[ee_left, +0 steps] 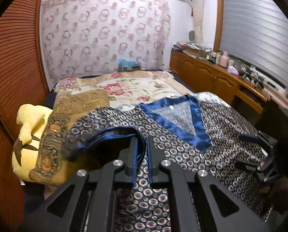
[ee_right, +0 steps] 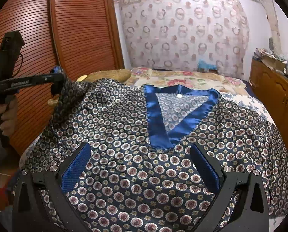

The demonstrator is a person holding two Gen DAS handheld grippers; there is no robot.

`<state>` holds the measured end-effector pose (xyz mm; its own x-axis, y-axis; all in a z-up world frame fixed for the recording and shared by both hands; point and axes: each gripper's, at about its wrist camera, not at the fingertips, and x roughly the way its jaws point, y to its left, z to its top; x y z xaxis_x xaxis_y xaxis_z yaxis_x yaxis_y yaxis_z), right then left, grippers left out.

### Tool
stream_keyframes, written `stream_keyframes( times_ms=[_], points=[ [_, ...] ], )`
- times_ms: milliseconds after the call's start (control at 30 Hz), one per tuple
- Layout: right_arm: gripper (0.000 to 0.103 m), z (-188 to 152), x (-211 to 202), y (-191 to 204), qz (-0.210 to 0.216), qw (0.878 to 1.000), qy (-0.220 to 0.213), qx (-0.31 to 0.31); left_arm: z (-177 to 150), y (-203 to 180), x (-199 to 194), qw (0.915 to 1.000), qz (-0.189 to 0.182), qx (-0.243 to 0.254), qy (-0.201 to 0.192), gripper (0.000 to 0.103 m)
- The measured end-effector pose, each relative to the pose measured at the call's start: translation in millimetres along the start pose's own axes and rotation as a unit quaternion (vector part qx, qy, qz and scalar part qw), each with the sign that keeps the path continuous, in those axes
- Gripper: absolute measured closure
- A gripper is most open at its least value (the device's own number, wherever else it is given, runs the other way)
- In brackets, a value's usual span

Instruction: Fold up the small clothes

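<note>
A navy V-neck top (ee_right: pixel 144 174) printed with small rings and trimmed in blue satin lies spread face up on the bed. My left gripper (ee_left: pixel 142 143) is shut on the blue-trimmed edge of its left sleeve (ee_left: pixel 105 133), which hangs lifted off the bed. In the right wrist view the left gripper (ee_right: pixel 57 79) shows at the left with the sleeve cloth (ee_right: pixel 70 92) bunched at its tip and a hand (ee_right: pixel 7 116) on its handle. My right gripper (ee_right: pixel 142 154) stands open low over the top's chest, below the V-neck (ee_right: pixel 174 112), with nothing between its blue pads (ee_right: pixel 76 166). The right gripper (ee_left: pixel 257 150) also appears at the right edge of the left wrist view.
A yellow plush toy (ee_left: pixel 28 135) lies at the bed's left edge beside a louvred wooden wardrobe door (ee_right: pixel 76 38). The floral bedspread (ee_left: pixel 124 89) stretches beyond the top. A wooden cabinet (ee_left: pixel 211 75) cluttered with bottles and papers runs along the right under a window.
</note>
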<state>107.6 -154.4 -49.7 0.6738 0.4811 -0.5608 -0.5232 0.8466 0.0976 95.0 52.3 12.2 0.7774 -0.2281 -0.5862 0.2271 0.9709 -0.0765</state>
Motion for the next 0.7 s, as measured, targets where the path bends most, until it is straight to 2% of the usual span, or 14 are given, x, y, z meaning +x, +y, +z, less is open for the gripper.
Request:
stream_keyframes(
  times_ms=[67, 200, 467, 700],
  points=[
    [0.000, -1, 0, -1, -0.001, 1.000, 0.001, 0.003, -4, -3, -3, 1.0000, -0.003, 0.004, 0.003, 0.082],
    [0.000, -1, 1, -3, 0.000, 1.000, 0.002, 0.004, -8, -2, -15, 1.0000, -0.001, 0.003, -0.002, 0.079],
    [0.000, 9, 5, 10, 0.007, 1.000, 0.005, -0.024, -21, 16, -42, 0.9988, 0.038, -0.013, -0.030, 0.070],
    [0.000, 33, 22, 45, 0.044, 0.996, 0.009, -0.078, -36, 42, -64, 0.9959, 0.058, -0.044, -0.053, 0.066]
  ],
)
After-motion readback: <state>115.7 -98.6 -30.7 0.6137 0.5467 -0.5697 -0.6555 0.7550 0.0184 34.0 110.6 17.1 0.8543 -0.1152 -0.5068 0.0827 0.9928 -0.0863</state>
